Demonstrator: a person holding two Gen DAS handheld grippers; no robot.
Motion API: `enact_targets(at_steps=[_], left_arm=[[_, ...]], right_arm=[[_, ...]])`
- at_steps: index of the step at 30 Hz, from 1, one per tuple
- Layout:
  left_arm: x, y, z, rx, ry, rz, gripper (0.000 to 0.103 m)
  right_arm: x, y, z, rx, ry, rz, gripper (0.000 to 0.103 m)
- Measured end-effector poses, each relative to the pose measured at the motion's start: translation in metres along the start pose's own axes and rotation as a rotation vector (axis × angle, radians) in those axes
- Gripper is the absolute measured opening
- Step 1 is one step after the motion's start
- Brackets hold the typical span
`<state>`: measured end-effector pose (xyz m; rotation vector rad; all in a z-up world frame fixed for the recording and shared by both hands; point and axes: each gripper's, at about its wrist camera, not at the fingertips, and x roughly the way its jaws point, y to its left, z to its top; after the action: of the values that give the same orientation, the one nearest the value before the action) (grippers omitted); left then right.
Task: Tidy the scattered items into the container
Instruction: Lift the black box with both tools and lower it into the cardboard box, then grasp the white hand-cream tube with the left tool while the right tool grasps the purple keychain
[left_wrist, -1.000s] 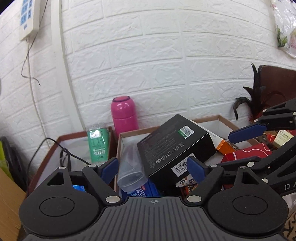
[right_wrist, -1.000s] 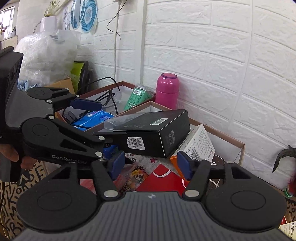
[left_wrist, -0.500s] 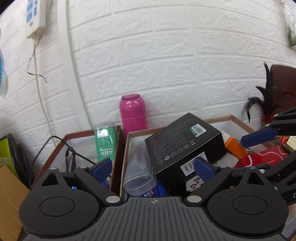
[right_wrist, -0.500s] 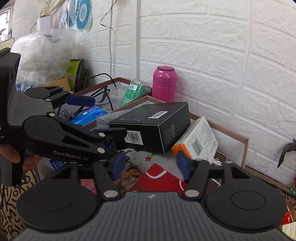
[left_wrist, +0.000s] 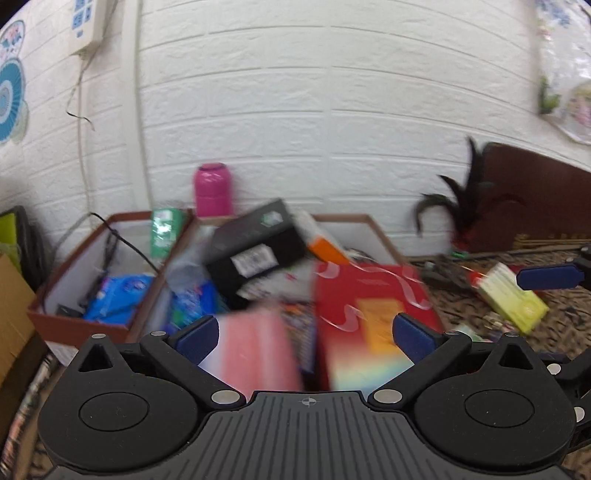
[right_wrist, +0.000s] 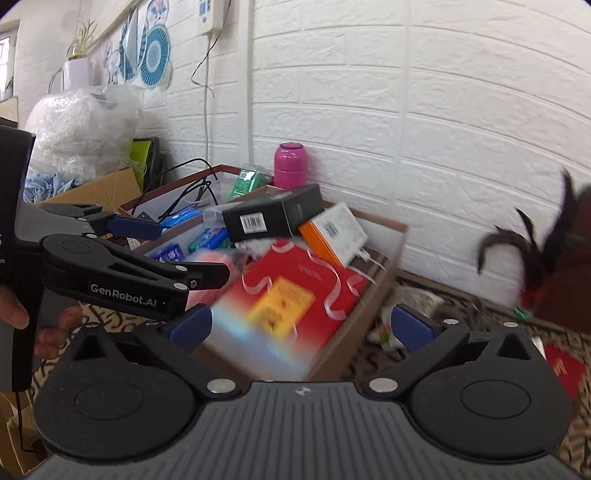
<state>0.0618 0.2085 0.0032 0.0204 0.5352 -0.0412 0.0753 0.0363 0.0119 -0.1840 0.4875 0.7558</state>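
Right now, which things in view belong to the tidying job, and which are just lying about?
Job:
- brown-rimmed box, already piled with the black carton and red gift box
- yellow-green pack, loose on the patterned cloth
- left gripper and right gripper, both empty

Lying about:
- pink bottle
- black feathers
- bubble-wrap bundle

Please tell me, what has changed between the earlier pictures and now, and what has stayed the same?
Both tongs pulled back from the container, so more of it shows. The left tongs opened wider; the right tongs are still opening. Neither holds anything. The black box, red box and pink bottle stayed in place.
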Motion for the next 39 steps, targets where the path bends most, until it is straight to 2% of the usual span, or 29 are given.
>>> enact_targets(at_steps=[7, 13, 20, 25, 27, 29, 32, 35, 39], left_arm=[[-0.014, -0.078, -0.041, -0.021, 0.013, -0.169, 0.103], [0.002, -0.136, -0.062, 0.012, 0.066, -0.239, 0.103], [0.040, -0.167, -0.062, 0.035, 0.107, -0.238, 0.102], [0.063, -0.178, -0.067, 0.025, 0.120, -0.255, 0.097], [0.073, -0.179, -0.068, 0.001, 0.130, -0.265, 0.091], [0.083, -0.179, -0.069, 0.003, 0.134, -0.244, 0.085], [0.094, -0.175, -0.070, -0.007, 0.127, -0.197, 0.084], [0.109, -0.174, -0.069, -0.002, 0.141, -0.172, 0.082], [0.128, -0.179, -0.069, 0.003, 0.165, -0.195, 0.082]], right_arm=[[-0.060, -0.020, -0.071, 0.062, 0.003, -0.130, 0.103], [-0.070, -0.040, -0.109, 0.047, 0.051, -0.212, 0.103], [-0.059, -0.081, -0.137, 0.162, 0.080, -0.315, 0.103], [-0.053, -0.125, -0.153, 0.362, 0.092, -0.410, 0.098], [-0.047, -0.139, -0.158, 0.404, 0.110, -0.413, 0.095], [-0.040, -0.152, -0.163, 0.435, 0.123, -0.407, 0.092], [-0.034, -0.170, -0.164, 0.481, 0.121, -0.432, 0.091], [-0.027, -0.183, -0.159, 0.532, 0.100, -0.379, 0.090], [-0.006, -0.183, -0.141, 0.530, 0.090, -0.284, 0.090]])
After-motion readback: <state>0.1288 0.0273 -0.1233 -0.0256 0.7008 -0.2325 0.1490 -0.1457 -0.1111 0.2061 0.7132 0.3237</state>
